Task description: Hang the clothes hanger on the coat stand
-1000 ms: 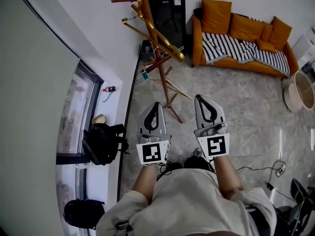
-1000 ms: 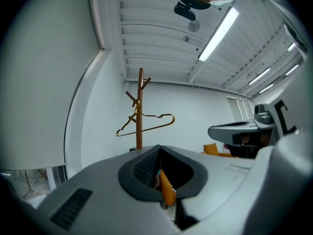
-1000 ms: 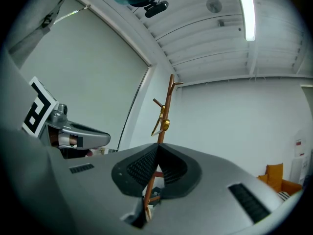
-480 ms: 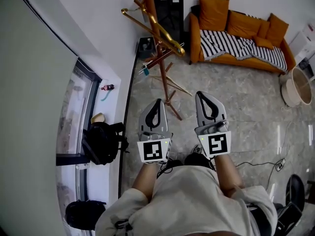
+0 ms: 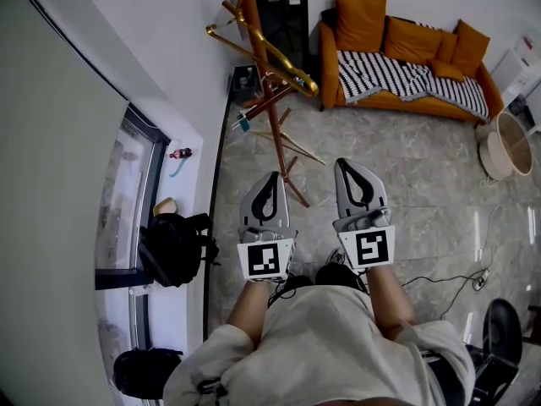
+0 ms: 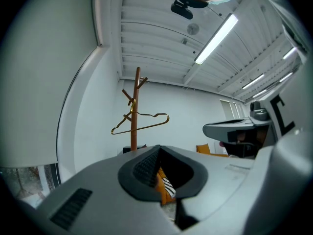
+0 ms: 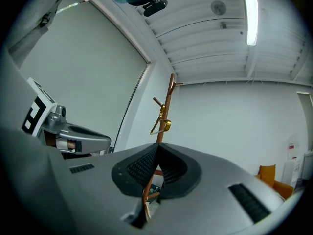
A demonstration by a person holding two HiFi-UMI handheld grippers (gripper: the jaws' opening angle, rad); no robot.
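Head view, left claw (image 5: 269, 178): its two sides are pressed together. Nothing is in it. A hand holds it out low in front of the person.
Head view, right claw (image 5: 347, 165): closed up tight too, and empty. It sits just beside the left claw, and both point the same way.
Head view, coat stand (image 5: 275, 134): a brown wooden pole with pegs. It stands on the floor (image 5: 406, 193) by the white wall, out past the tips of both claws.
Head view, clothes hanger (image 5: 283, 64): gold. It hangs high on the coat stand, well apart from both claws.
Head view, sofa (image 5: 397, 66): orange, with a black and white striped cover. It is to the right of the stand.
Head view, black cabinet (image 5: 283, 15): against the wall, behind the stand.
Head view, backpack (image 5: 173, 248): black, lying by the window on the left.
Left gripper view, claw: the tips meet in the middle with nothing between them.
Left gripper view, stand and hanger: straight ahead and far off. The hanger's hook is up on a peg, and it hangs a bit tilted.
Left gripper view, ceiling light (image 6: 215, 33): a long bright strip overhead.
Right gripper view, claw: tips together, holding nothing.
Right gripper view, stand and hanger: the pole rises above the tips. The hanger shows edge-on beside the pole.
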